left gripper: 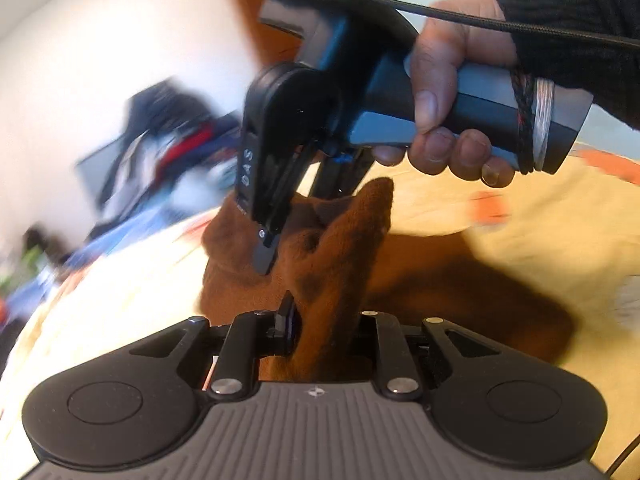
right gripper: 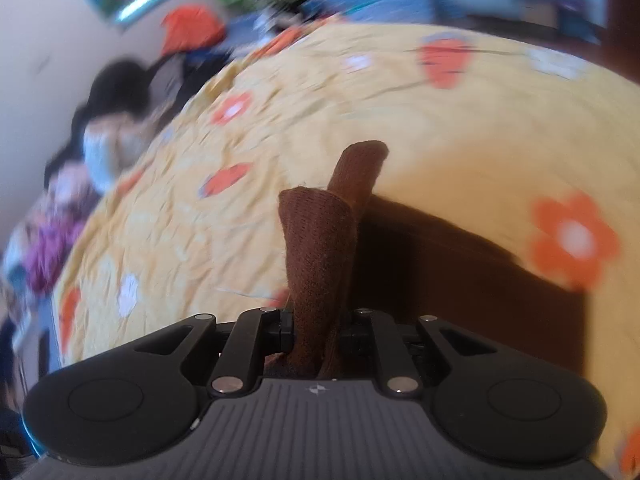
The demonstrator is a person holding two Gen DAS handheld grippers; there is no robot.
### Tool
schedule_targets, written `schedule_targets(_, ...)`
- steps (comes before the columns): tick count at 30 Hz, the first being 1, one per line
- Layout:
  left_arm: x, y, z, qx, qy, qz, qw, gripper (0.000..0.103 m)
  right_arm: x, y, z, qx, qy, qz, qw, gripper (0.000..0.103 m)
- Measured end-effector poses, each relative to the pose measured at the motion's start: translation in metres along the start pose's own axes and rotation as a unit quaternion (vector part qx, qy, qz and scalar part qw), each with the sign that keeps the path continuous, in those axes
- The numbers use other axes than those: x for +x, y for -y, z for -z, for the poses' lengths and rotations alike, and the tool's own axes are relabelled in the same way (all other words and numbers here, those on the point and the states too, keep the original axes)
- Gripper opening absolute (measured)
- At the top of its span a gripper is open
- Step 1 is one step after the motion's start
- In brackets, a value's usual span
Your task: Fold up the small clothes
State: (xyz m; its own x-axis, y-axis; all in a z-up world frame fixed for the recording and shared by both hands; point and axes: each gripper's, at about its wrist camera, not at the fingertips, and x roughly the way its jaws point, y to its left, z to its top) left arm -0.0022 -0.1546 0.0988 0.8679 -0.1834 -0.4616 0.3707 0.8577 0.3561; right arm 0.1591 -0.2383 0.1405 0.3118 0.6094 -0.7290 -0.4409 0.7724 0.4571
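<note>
A: Start big: the yellow bedspread (right gripper: pixel 360 112) fills both views, crumpled, dotted with orange flowers (right gripper: pixel 574 240) and smaller white ones. Everything around it is smeared with blur.

B: And past its far edge?

A: A heap of clothes (left gripper: pixel 172 148), dark blue, red and white, against a pale wall. In the right wrist view there's blue fabric and an orange item beyond the bed, too blurred to name.

B: Now the task's thing.

A: The brown knit garment (left gripper: pixel 332 256). It's lifted off the bedspread, bunched up between the two tools, and it throws a dark shadow on the yellow cloth below it.

B: Who's got it?

A: Both. In the left wrist view the left gripper (left gripper: pixel 320 332) has its jaws drawn nearly together with a thick fold of brown knit running up out of them. Pinched firm.

B: And the other?

A: The right gripper (left gripper: pixel 266 252) comes in from above, held by a hand (left gripper: pixel 452 108) in a black sleeve, a cable trailing from its top. Its fingers press into the brown cloth. From its own camera, the right gripper (right gripper: pixel 316 332) is closed tight on a roll of the knit, which stands up from the jaws with a second brown tip poking up behind.

B: So, airborne.

A: Hanging between both grips, above the bedspread.
</note>
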Motion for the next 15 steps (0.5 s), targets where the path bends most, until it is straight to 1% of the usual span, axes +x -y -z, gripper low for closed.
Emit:
schedule_targets(1,0.007,0.016,-0.001,0.016,-0.008,0.022,0.9996,0.019,-0.011,0.025,0.014,0.035,0.011,-0.005,0.999,0.019)
schedule_targets(2,0.018,0.031,0.002,0.03,-0.025,0.045,0.9982,0.019,-0.016,0.05,0.029,0.068,0.015,-0.009,0.997,0.022)
schedule_targets(3,0.031,0.042,0.007,0.044,-0.046,0.057,0.9964,0.02,-0.017,0.072,0.044,0.102,0.016,-0.005,0.995,0.027)
schedule_targets(4,0.037,0.054,0.012,0.063,-0.056,0.048,0.9953,0.025,-0.013,0.091,0.057,0.131,0.013,0.01,0.991,0.031)
schedule_targets(5,0.035,0.064,0.016,0.087,-0.04,0.027,0.995,0.025,-0.011,0.105,0.067,0.154,0.012,0.017,0.988,0.04)
schedule_targets(6,0.029,0.067,0.018,0.099,-0.026,0.022,0.9945,0.028,-0.013,0.114,0.075,0.17,0.028,-0.004,0.985,0.039)
schedule_targets(7,0.025,0.063,0.018,0.099,-0.017,0.033,0.9944,0.037,-0.016,0.12,0.079,0.183,0.043,-0.028,0.982,0.04)
schedule_targets(8,0.019,0.06,0.017,0.095,-0.012,0.05,0.9941,0.052,-0.02,0.124,0.081,0.19,0.057,-0.043,0.979,0.044)
schedule_targets(9,0.014,0.054,0.015,0.091,-0.006,0.064,0.9937,0.062,-0.022,0.126,0.08,0.194,0.073,-0.051,0.977,0.044)
schedule_targets(10,0.008,0.05,0.016,0.089,0.006,0.072,0.9935,0.081,-0.024,0.129,0.079,0.195,0.084,-0.057,0.976,0.044)
schedule_targets(11,-0.001,0.049,0.019,0.09,0.025,0.067,0.9934,0.088,-0.022,0.131,0.076,0.194,0.087,-0.062,0.975,0.044)
schedule_targets(12,-0.007,0.049,0.021,0.095,0.037,0.053,0.9934,0.088,-0.018,0.131,0.073,0.189,0.08,-0.066,0.977,0.038)
schedule_targets(13,-0.012,0.048,0.024,0.101,0.042,0.043,0.9931,0.088,-0.012,0.128,0.072,0.176,0.068,-0.059,0.98,0.029)
schedule_targets(14,-0.019,0.045,0.026,0.107,0.045,0.037,0.9926,0.088,-0.009,0.123,0.07,0.157,0.06,-0.042,0.985,0.017)
schedule_targets(15,-0.026,0.046,0.025,0.108,0.05,0.032,0.9924,0.088,-0.012,0.116,0.072,0.138,0.066,-0.032,0.988,0.017)
